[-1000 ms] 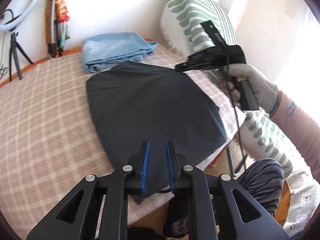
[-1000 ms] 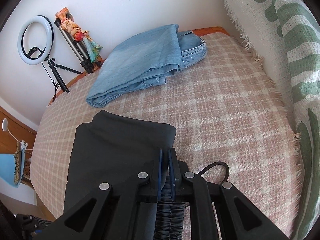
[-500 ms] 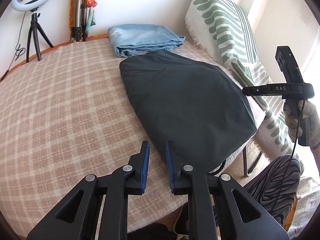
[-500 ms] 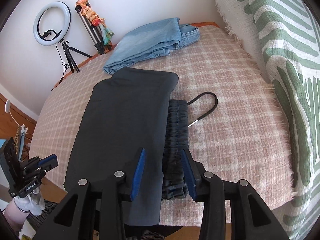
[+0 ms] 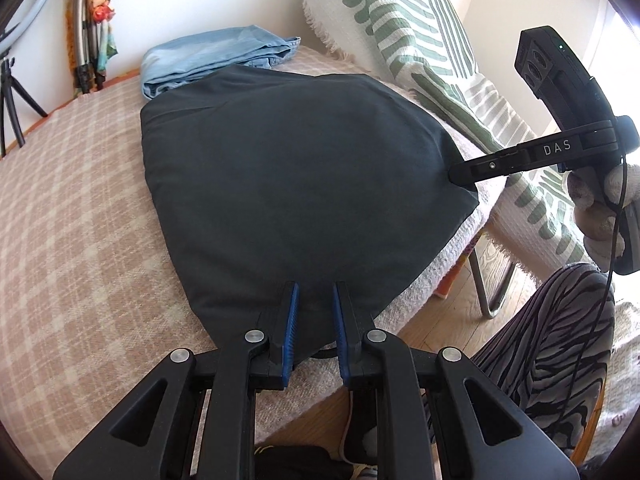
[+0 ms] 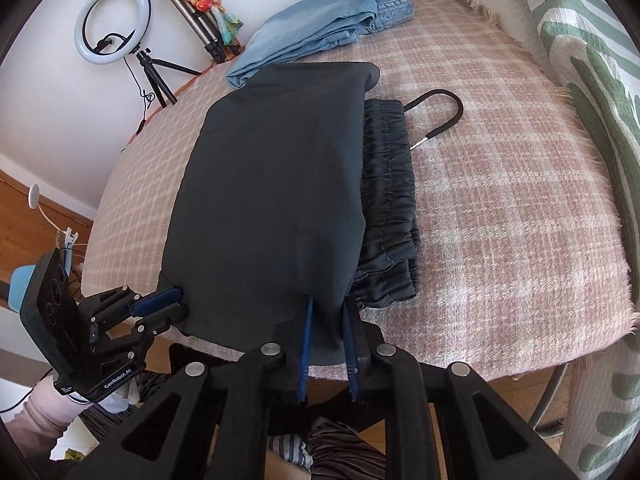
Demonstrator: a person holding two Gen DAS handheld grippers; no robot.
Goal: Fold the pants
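We judge this to be the start of another fold. The pants (image 6: 272,184) lie flat and already doubled on the worktop (image 6: 500,220), stretching straight ahead of both tongs. Their gathered waistband (image 6: 388,200) peeks out just right of the top layer, ahead of the right tongs (image 6: 326,304). The drawstring (image 6: 440,108) loops onto the checked cover beyond it.

The right tongs sit at the near edge of the pants, where the cloth hangs over the worktop's rim. They have closed on that edge, with dark cloth filling the space between the pads.

The left tongs (image 5: 316,288) are at the other near corner, to the left of the right tongs. Their jaws stand a little apart. The right wrist view shows the pads at the very corner of the cloth, but we cannot tell whether any of it lies between them. We do not read this as a grip yet.

The next move, as we see it, needs the left tongs to close on their corner. Then both should lift together and carry the near edge away from us, laying it toward the far edge, which lies just short of the folded jeans (image 6: 320,32). Both sides should rise evenly so that the layers stay together, and the loose drawstring may need tucking in.
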